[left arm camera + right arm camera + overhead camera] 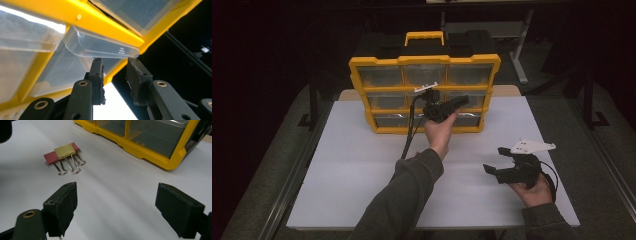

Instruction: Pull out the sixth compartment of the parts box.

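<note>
Nearest the person, the right hand-held gripper (499, 160) rests low over the white bench (352, 170) at its right side, held in the right hand (534, 192), jaws spread wide with nothing between them. In the right gripper view, three binder clips, two red and one yellow with wire handles (65, 156), lie flat on the bench ahead of those jaws, well apart from them and packed side by side.

Farther out, the left hand (441, 131) holds the left hand-held gripper (460, 101) up against the front of the yellow plastic organiser cabinet with clear drawers and a top handle (424, 61), which stands upright at the far middle of the bench. In the left gripper view the jaws sit narrowly apart, not pressed together, just below the lip of a clear plastic drawer (100, 46) near the cabinet's right edge. The pads (97, 72) are close to that lip; contact cannot be told. No thing sits pinched between them.
</note>
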A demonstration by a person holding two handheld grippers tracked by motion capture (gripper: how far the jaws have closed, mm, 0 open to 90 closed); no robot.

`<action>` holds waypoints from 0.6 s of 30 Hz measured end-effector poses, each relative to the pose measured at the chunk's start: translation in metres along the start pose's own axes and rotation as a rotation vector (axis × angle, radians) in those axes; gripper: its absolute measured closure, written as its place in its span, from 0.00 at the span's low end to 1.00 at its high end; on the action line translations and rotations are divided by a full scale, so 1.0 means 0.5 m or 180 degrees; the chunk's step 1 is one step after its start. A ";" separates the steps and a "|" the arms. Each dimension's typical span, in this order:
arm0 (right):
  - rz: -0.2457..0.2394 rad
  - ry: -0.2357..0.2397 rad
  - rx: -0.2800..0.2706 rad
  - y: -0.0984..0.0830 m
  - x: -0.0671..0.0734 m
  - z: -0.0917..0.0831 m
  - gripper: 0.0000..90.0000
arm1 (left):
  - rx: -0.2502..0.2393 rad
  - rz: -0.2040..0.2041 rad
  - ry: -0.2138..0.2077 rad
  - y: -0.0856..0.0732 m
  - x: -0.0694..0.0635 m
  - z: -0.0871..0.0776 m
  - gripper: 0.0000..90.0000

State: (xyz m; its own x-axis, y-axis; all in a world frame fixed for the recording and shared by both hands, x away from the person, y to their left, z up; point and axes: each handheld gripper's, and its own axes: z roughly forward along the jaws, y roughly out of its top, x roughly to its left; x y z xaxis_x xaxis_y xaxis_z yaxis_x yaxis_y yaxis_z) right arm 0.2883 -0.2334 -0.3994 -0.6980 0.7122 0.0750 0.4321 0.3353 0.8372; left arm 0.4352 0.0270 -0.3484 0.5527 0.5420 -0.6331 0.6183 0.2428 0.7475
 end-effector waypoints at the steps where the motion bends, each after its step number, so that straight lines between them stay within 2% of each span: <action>1: 0.0000 0.0005 0.0001 0.000 0.000 0.000 0.18 | -0.0057 -0.0033 0.0013 0.001 0.000 0.000 0.75; 7: -0.0028 -0.0001 -0.0027 0.000 -0.001 -0.003 0.18 | -0.0098 -0.0088 -0.0004 -0.001 0.001 0.003 0.77; 12: -0.0026 0.0006 -0.0032 0.000 -0.002 -0.003 0.18 | -0.0163 -0.0176 -0.0004 -0.004 0.000 0.004 0.83; 18: -0.0005 -0.0001 -0.0060 0.000 -0.001 -0.005 0.19 | -0.0206 -0.0172 -0.0001 -0.007 -0.001 0.008 0.83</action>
State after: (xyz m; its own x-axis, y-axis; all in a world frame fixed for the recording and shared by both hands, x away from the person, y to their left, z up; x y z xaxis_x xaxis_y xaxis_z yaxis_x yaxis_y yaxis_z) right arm 0.2873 -0.2355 -0.3980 -0.6985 0.7118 0.0735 0.4202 0.3248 0.8473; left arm 0.4350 0.0224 -0.3513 0.5196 0.5263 -0.6731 0.6098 0.3233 0.7236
